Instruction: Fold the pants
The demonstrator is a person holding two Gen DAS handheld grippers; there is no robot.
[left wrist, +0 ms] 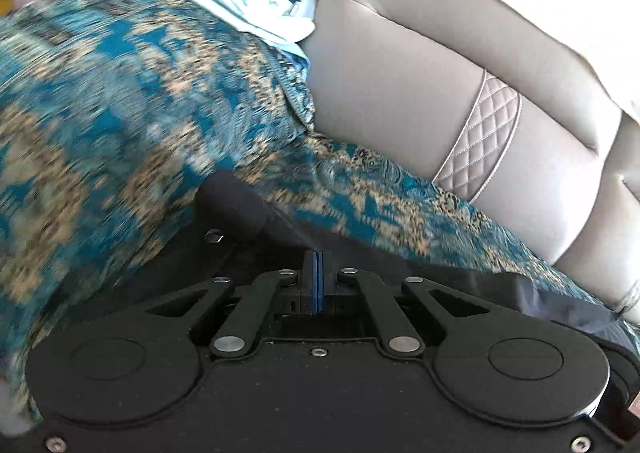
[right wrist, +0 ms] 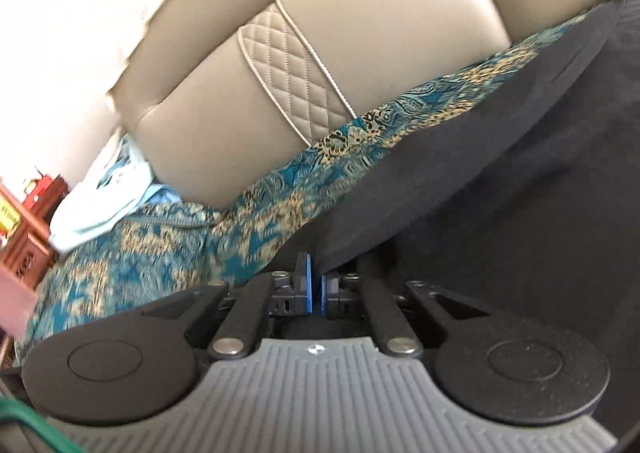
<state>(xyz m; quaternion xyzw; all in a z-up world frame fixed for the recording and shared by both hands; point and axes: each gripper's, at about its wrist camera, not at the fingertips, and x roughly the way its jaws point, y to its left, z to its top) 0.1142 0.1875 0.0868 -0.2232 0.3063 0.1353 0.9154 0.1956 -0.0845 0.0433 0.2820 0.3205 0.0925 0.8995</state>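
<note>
Right hand-held gripper (right wrist: 316,285) apparently pinches black pants (right wrist: 500,193) on patterned cover (right wrist: 160,249).

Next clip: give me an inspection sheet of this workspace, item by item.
Surface: teal-and-gold patterned cover, blurred by motion.
Job's things: dark pants lying on the cover.
Clutter: pale blue cloth pile at the far end.
Grippers: left tongs shut, dark fabric at their tips; right tongs closed on a pants edge.
Cables: green cord at the right wrist view's bottom left corner.
Surroundings: beige padded backrest; wooden furniture.
</note>
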